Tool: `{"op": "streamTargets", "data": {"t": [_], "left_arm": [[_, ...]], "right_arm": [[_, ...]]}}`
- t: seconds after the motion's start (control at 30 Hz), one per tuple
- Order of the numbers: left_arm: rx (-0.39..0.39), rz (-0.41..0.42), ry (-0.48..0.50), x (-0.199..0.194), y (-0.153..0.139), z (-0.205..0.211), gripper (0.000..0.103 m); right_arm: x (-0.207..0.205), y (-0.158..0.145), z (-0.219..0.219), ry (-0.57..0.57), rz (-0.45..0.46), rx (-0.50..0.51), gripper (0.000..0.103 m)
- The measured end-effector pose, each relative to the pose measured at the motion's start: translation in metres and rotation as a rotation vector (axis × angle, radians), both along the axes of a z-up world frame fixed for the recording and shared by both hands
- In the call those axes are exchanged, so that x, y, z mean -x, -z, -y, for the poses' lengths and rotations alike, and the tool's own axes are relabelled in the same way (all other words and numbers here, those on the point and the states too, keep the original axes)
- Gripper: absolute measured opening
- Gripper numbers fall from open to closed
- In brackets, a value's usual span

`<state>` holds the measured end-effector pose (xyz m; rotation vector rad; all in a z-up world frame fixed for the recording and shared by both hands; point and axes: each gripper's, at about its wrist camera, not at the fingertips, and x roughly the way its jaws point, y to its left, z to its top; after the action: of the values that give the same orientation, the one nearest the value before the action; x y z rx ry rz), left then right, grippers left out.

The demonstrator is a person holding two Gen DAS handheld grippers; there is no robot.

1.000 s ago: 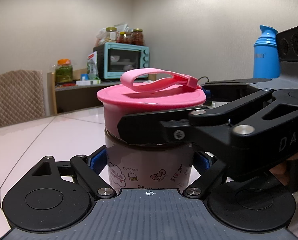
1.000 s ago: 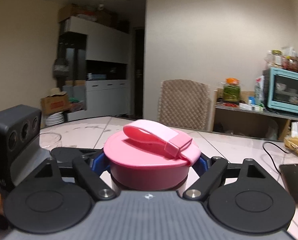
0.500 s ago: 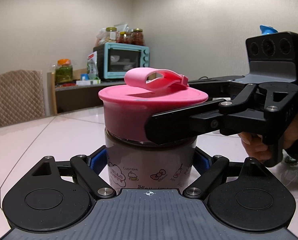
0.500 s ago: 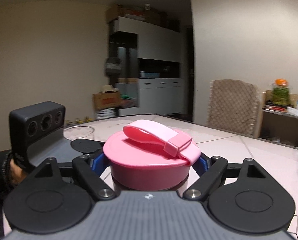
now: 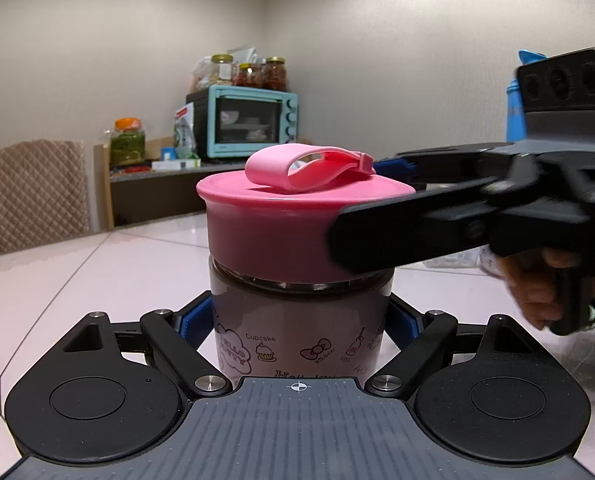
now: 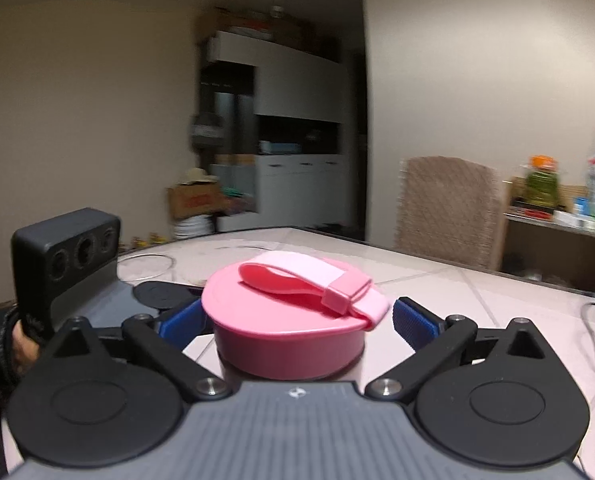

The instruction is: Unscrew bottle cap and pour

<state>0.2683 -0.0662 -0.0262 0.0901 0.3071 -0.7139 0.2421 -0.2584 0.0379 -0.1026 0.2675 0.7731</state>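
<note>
Regripping mid-unscrew: right gripper (image 6: 299,320), jaws just opened, straddling pink cap (image 6: 287,334) without touching; left gripper (image 5: 299,320) clamped on bottle (image 5: 299,332), best held steady.

We see dim, warm indoor light, pinkish cast on table (image 5: 97,280). Left wrist view sharp, except motion smear on right gripper (image 5: 377,216) and hand (image 5: 537,292) at right. Right wrist view blurred throughout, far cabinets (image 6: 281,140) streaked. We note fisheye bending at edges, dark corners, soft sheen on pink cap (image 5: 281,200).
</note>
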Motion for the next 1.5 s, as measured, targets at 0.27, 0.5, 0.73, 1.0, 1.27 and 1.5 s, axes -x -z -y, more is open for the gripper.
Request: {"op": "streamTargets", "data": {"t": [0.27, 0.5, 0.73, 1.0, 1.27, 1.5], "left_arm": [[-0.001, 0.002, -0.001, -0.002, 0.001, 0.000, 0.090], [-0.002, 0.002, -0.001, -0.001, 0.000, 0.001, 0.090], [-0.002, 0.003, -0.001, 0.001, 0.000, 0.001, 0.090], [-0.002, 0.003, -0.001, 0.001, 0.000, 0.002, 0.090], [-0.002, 0.002, -0.001, 0.001, 0.000, 0.002, 0.090], [-0.002, 0.002, -0.001, 0.002, 0.000, 0.002, 0.090]], "right_arm": [[0.025, 0.003, -0.016, 0.171, 0.010, 0.008, 0.101], [0.023, 0.012, -0.024, 0.274, -0.014, -0.014, 0.101], [0.022, 0.020, -0.037, 0.336, -0.006, -0.018, 0.101], [0.021, 0.021, -0.047, 0.363, 0.015, -0.007, 0.100], [0.022, 0.022, -0.052, 0.382, 0.015, -0.013, 0.096], [0.023, 0.024, -0.054, 0.385, 0.021, -0.010, 0.088]]}}
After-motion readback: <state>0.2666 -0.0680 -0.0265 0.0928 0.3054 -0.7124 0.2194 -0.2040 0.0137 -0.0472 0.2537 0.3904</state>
